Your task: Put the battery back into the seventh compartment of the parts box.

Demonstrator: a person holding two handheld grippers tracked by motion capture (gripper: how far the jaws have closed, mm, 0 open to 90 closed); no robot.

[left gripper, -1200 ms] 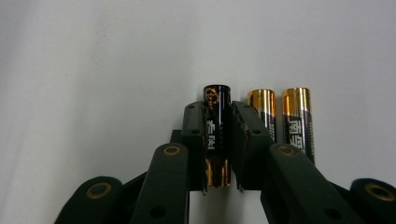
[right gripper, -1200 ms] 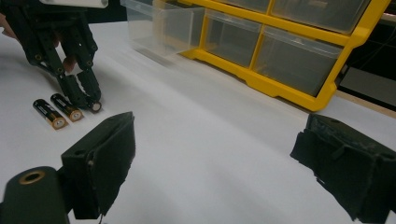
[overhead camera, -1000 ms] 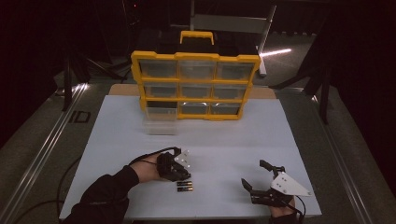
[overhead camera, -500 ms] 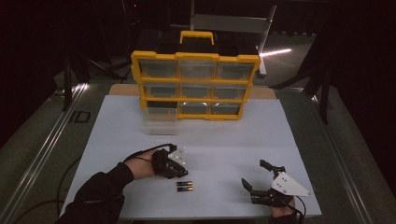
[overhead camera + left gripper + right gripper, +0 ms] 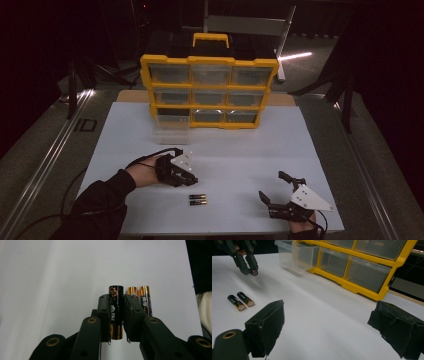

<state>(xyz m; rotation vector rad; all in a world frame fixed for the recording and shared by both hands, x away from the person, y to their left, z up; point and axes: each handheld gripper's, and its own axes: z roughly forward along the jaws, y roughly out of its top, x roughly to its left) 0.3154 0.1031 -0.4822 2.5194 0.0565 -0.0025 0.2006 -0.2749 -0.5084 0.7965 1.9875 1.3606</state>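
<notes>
Clearly the left gripper [image 5: 116,315] is pinching one AA battery [image 5: 116,310] lengthwise between its jaws, lifted clear of the white table mat [image 5: 235,145]. Two more AA batteries [image 5: 197,200] lie side by side on the mat just near and right of it. Farther right, the right gripper [image 5: 278,192] rests near the front edge with its jaws spread wide and nothing between them. At the far side, a clear drawer [image 5: 171,125] stands pulled out of the yellow organizer [image 5: 210,92], bottom left. The step looks like carrying: next, move the battery far-left over that drawer and release.
</notes>
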